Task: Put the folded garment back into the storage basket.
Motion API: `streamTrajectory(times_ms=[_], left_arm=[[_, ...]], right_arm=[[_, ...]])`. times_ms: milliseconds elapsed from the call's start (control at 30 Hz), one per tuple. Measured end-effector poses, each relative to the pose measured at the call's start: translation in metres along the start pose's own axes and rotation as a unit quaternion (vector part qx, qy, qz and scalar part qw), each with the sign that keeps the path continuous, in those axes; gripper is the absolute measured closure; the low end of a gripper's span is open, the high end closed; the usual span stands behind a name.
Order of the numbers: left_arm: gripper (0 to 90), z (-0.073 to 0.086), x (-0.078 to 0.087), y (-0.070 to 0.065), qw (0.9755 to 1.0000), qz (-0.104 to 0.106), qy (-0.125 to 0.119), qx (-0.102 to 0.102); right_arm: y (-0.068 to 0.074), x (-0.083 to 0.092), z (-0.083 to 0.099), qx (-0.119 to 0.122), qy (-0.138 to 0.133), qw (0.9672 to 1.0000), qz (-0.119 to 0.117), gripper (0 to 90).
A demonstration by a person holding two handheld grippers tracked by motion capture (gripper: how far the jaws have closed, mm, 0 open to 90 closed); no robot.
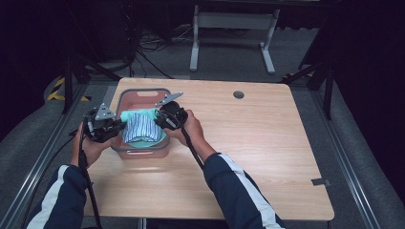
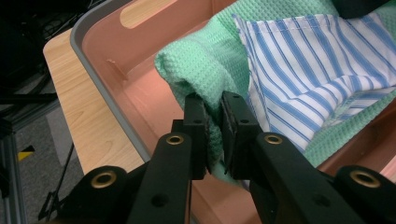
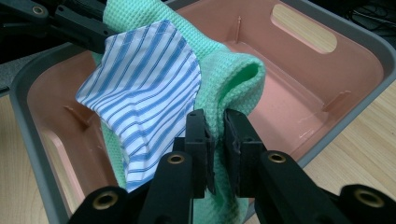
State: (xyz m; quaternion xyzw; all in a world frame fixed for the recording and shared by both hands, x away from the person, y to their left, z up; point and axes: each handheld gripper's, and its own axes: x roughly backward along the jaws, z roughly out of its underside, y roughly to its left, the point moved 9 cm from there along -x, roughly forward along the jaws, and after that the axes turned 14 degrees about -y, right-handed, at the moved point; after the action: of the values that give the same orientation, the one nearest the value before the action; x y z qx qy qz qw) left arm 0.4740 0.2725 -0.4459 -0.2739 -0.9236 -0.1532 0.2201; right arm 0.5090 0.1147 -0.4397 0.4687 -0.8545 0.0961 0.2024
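- The left tongs [image 2: 214, 135] are clamped on a fold of the green waffle cloth [image 2: 201, 70], at lower centre of the left gripper view.
- The right tongs [image 3: 215, 149] pinch the same cloth's other edge.
- A blue-striped white cloth [image 3: 144, 98] lies on the green one.
- Both cloths hang in the pink basin [image 1: 143, 100], left of centre on the table [image 1: 262, 143]; whether they touch its floor looks uncertain.

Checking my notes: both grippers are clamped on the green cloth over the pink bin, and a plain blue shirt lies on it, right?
Not plain: the shirt is blue-and-white striped, as the right gripper view shows. Both the left gripper and right gripper do clamp the green cloth over the pink bin.
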Motion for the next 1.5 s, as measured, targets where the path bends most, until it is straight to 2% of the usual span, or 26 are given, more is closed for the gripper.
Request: streamTrajectory(times_ms=[267, 367, 600, 733, 767, 933, 1000, 1167, 1333, 1433, 1500], left_arm=[[80.8, 0.000, 0.000, -0.001, 1.0000, -0.002, 0.006, -0.002], [78.6, 0.000, -0.001, 0.000, 1.0000, -0.003, -0.002, 0.007], [74.2, -0.004, 0.002, 0.000, 0.9999, -0.012, -0.008, -0.001], [72.4, -0.006, 0.003, -0.004, 0.9999, -0.010, -0.010, -0.004], [72.2, -0.007, 0.003, -0.004, 0.9998, -0.011, -0.011, -0.013], [66.2, -0.011, 0.006, -0.013, 0.9998, -0.007, -0.016, -0.010], [59.8, -0.014, 0.007, -0.016, 0.9997, -0.011, -0.021, -0.010], [55.1, -0.020, 0.010, -0.025, 0.9993, -0.007, -0.033, -0.014], [49.4, -0.028, 0.013, -0.041, 0.9987, 0.004, -0.049, -0.013], [45.7, -0.032, 0.012, -0.053, 0.9982, 0.018, -0.057, -0.009], [43.0, -0.034, 0.011, -0.060, 0.9980, 0.024, -0.056, -0.014]], right_arm=[[-0.003, 0.001, 0.003, 0.003, 0.004, 1.0000, 0.002, 80.1], [-0.003, 0.002, 0.003, 0.001, 0.004, 1.0000, 0.004, 79.7], [-0.006, 0.003, 0.006, 0.001, 0.007, 0.9999, 0.010, 77.9], [-0.005, 0.004, 0.006, 0.001, 0.007, 0.9999, 0.010, 76.4], [-0.006, 0.005, 0.006, 0.003, 0.007, 0.9999, 0.011, 76.1], [-0.008, 0.011, 0.008, 0.003, 0.003, 0.9999, 0.016, 73.7], [-0.008, 0.014, 0.009, 0.005, 0.004, 0.9998, 0.016, 72.7], [-0.009, 0.023, 0.009, 0.012, 0.001, 0.9997, 0.021, 69.4], [-0.010, 0.036, 0.009, 0.027, 0.001, 0.9991, 0.031, 63.7], [-0.012, 0.046, 0.010, 0.034, 0.004, 0.9987, 0.037, 58.1], [-0.015, 0.052, 0.011, 0.041, 0.006, 0.9983, 0.042, 55.1]])
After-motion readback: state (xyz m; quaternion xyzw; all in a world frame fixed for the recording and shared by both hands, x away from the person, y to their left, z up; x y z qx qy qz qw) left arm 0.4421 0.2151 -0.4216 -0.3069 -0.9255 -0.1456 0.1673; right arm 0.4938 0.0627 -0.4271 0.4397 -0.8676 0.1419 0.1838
